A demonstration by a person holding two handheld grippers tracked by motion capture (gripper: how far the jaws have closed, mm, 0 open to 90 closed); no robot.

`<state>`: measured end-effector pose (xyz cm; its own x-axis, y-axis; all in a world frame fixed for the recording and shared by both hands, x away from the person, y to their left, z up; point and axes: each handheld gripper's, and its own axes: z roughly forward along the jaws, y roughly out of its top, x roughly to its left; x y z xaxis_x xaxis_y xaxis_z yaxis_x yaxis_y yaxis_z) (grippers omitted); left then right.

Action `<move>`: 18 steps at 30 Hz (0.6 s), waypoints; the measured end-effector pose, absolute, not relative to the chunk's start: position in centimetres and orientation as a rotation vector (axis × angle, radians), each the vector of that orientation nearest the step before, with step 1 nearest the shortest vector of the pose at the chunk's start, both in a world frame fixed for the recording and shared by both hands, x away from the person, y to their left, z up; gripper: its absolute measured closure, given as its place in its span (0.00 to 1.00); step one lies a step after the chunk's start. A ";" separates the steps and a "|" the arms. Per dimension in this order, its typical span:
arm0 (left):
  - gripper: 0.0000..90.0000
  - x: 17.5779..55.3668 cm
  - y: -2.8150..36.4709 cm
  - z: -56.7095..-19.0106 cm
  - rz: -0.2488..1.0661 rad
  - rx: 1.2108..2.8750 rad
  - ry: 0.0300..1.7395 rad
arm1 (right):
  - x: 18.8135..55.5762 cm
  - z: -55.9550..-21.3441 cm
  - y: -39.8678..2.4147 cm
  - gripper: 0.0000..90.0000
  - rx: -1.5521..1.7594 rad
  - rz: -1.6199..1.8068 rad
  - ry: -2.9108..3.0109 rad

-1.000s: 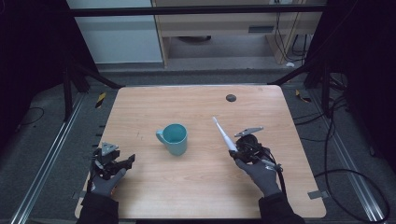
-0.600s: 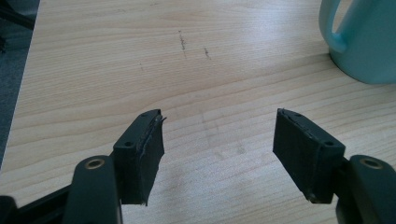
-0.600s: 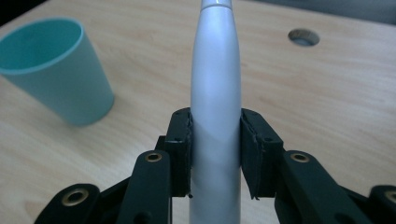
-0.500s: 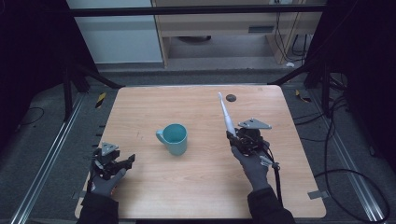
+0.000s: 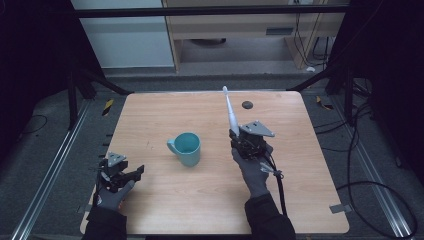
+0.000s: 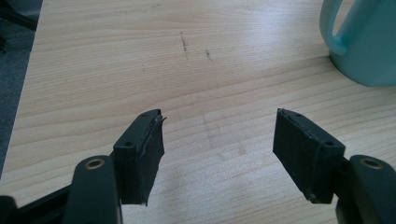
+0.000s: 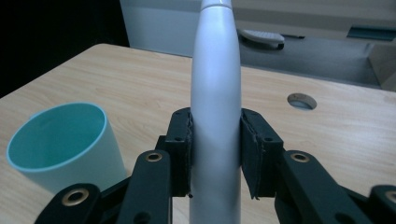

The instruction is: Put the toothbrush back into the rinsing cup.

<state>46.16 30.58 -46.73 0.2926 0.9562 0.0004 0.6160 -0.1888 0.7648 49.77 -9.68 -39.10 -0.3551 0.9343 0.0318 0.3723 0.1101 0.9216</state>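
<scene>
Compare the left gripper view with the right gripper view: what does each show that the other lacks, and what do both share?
Left gripper view alone: the left gripper with jaws wide apart and nothing between them, dark scuff marks on the wood, and the mug's handle.
Right gripper view alone: the right gripper clamped on a white electric toothbrush, the round cable hole in the table, and the mug's open mouth.
Both: the teal mug and the light wooden tabletop.

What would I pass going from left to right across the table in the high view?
Left gripper with its jaws open → teal mug → right gripper shut on a white toothbrush-like wand. The round hole in the table overlaps the gripper's span, so I leave it out.
</scene>
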 end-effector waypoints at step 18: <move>0.36 46.1 30.7 -46.7 0.660 1.888 1.408 | 50.5 -38.3 -3.8 0.74 1.245 1.320 1.646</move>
<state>46.12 30.66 -46.69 0.2855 0.9584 -0.0010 0.6126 -0.1817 0.7692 50.49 -3.82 -38.35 -0.3132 0.9480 0.0560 0.2608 0.0292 0.9649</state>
